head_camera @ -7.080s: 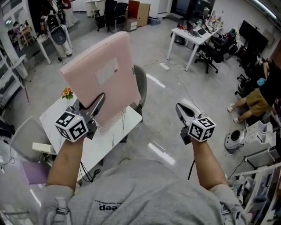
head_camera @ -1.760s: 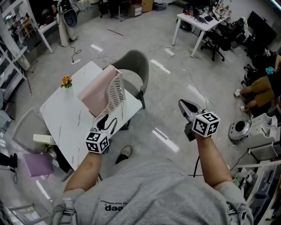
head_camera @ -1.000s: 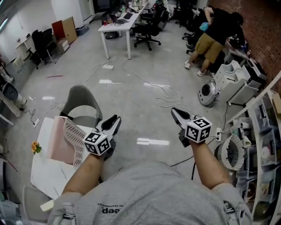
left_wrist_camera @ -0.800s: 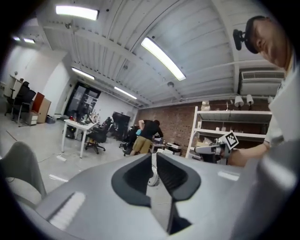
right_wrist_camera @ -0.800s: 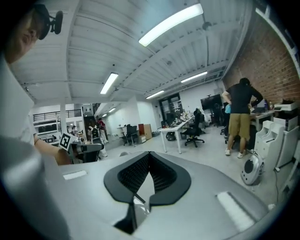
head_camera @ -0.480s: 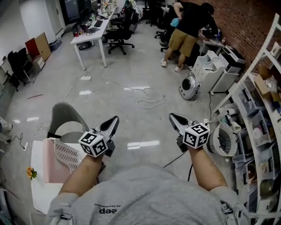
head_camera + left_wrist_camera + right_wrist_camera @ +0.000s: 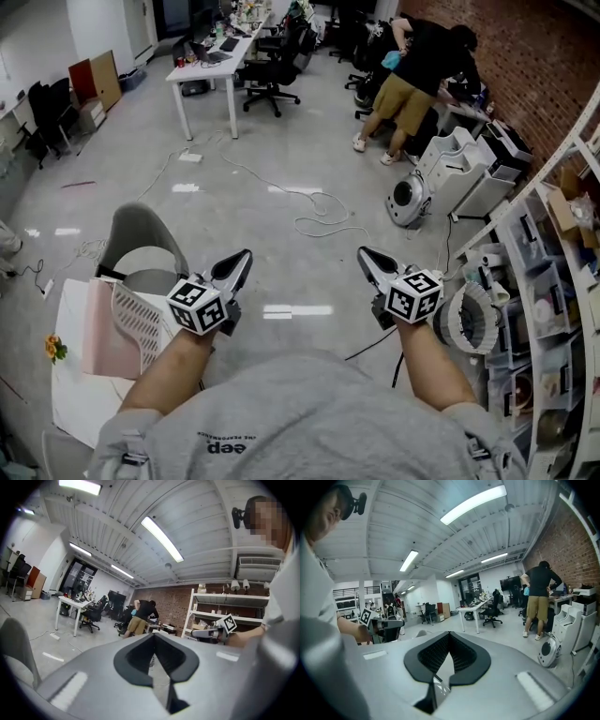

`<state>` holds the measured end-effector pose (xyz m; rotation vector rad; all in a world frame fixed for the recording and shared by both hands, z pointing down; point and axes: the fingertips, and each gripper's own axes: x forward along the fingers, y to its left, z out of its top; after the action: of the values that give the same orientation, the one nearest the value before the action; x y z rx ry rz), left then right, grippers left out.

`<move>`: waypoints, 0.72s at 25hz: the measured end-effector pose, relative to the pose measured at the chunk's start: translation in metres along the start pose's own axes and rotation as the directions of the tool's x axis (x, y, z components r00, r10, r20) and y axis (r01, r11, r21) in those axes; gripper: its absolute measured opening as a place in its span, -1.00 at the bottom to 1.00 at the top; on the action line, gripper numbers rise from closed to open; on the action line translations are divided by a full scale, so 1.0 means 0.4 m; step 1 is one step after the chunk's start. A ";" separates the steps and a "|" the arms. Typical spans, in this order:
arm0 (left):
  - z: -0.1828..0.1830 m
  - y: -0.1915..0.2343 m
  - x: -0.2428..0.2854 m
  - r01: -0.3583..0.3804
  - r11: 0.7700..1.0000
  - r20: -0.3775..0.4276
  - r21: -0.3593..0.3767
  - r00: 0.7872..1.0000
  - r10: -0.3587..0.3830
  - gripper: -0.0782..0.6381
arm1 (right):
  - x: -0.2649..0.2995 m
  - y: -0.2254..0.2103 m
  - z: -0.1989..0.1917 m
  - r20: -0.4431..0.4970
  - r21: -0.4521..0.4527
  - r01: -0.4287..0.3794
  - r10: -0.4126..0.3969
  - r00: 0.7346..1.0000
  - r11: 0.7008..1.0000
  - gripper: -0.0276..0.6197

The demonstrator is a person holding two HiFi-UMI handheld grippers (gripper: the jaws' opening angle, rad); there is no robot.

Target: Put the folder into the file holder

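Note:
The pink folder (image 7: 95, 328) stands inside the white mesh file holder (image 7: 137, 325) on the white table (image 7: 73, 403) at the lower left of the head view. My left gripper (image 7: 245, 255) is held in the air to the right of the holder, apart from it, jaws shut and empty. My right gripper (image 7: 363, 252) hovers over the floor further right, also shut with nothing in it. In the left gripper view the closed jaws (image 7: 153, 634) point across the room, and so do those in the right gripper view (image 7: 449, 633).
A grey chair (image 7: 139, 234) stands behind the table. A small flower (image 7: 52, 348) sits on the table's left edge. Cables (image 7: 319, 211) lie on the floor. A person (image 7: 419, 75) bends over white machines (image 7: 441, 183) at the back right. Shelving (image 7: 553, 281) lines the right side.
The view has swung so that the table and holder slid toward the lower left. The left jaws have come together. Both grippers stay raised and empty.

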<state>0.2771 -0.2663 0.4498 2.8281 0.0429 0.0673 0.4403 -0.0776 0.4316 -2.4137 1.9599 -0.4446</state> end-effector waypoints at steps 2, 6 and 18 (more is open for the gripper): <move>0.004 0.004 -0.008 -0.004 1.000 0.003 0.001 1.000 0.004 -0.62 | 0.014 0.007 0.003 -0.004 -0.004 -0.006 0.006 1.000 1.000 -0.91; 0.004 0.007 -0.024 -0.011 1.000 0.004 -0.001 1.000 0.011 -0.62 | 0.027 0.019 0.005 -0.013 -0.025 -0.014 0.013 1.000 1.000 -0.91; 0.007 0.008 -0.024 -0.014 1.000 0.002 0.003 1.000 0.014 -0.62 | 0.032 0.018 0.007 -0.029 -0.043 -0.021 0.020 0.999 0.999 -0.91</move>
<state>0.2676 -0.2706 0.4476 2.8320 0.0231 0.0673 0.4364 -0.0918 0.4303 -2.4237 2.0243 -0.4427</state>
